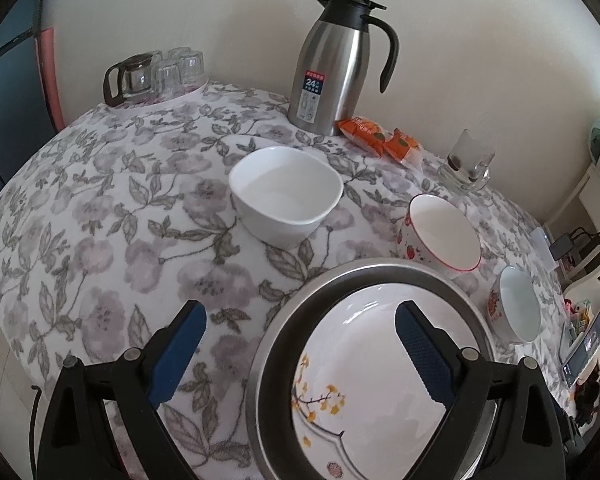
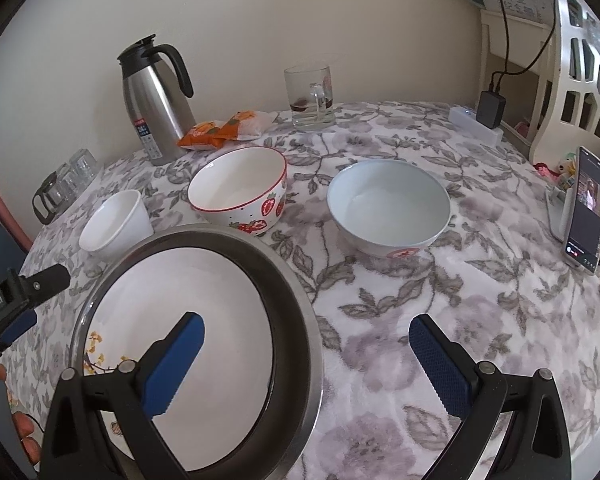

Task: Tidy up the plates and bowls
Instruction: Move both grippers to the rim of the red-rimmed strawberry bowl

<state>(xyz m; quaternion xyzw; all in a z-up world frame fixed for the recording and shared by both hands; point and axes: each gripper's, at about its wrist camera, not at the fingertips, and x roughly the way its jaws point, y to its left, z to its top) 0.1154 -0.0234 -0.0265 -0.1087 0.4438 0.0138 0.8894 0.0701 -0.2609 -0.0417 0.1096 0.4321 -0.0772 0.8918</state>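
Resting directly ahead of both grippers, the floral plate (image 1: pixel 380 380) lies nested inside a shallow metal pan (image 1: pixel 276 344) on the table (image 1: pixel 100 240). The left gripper (image 1: pixel 300 344) is released, jaws spread wide, its right finger above the plate and its left finger above bare cloth. The right gripper (image 2: pixel 306 354) is likewise released and empty, its left finger over the plate and its right finger over the cloth.

Handling: the plate appears to be glazed ceramic, so expect it to be rigid, moderately heavy, slippery and breakable. Take hold at the rim, one pad above and one below; the pan wall sits close around that rim, so access is likely tight.

Count, working outward from the grippers:
- One plate, one metal pan.
- Three bowls: a square white bowl (image 1: pixel 286 200) beyond the left gripper, a strawberry bowl (image 2: pixel 240 190) just past the pan, and a pale blue bowl (image 2: pixel 388 208) ahead of the right gripper. All are upright, empty and standing apart.
- One steel vacuum jug (image 1: pixel 336 68), one glass mug (image 2: pixel 310 98), orange snack packets (image 1: pixel 380 140) and a phone (image 2: pixel 586 208) farther off.
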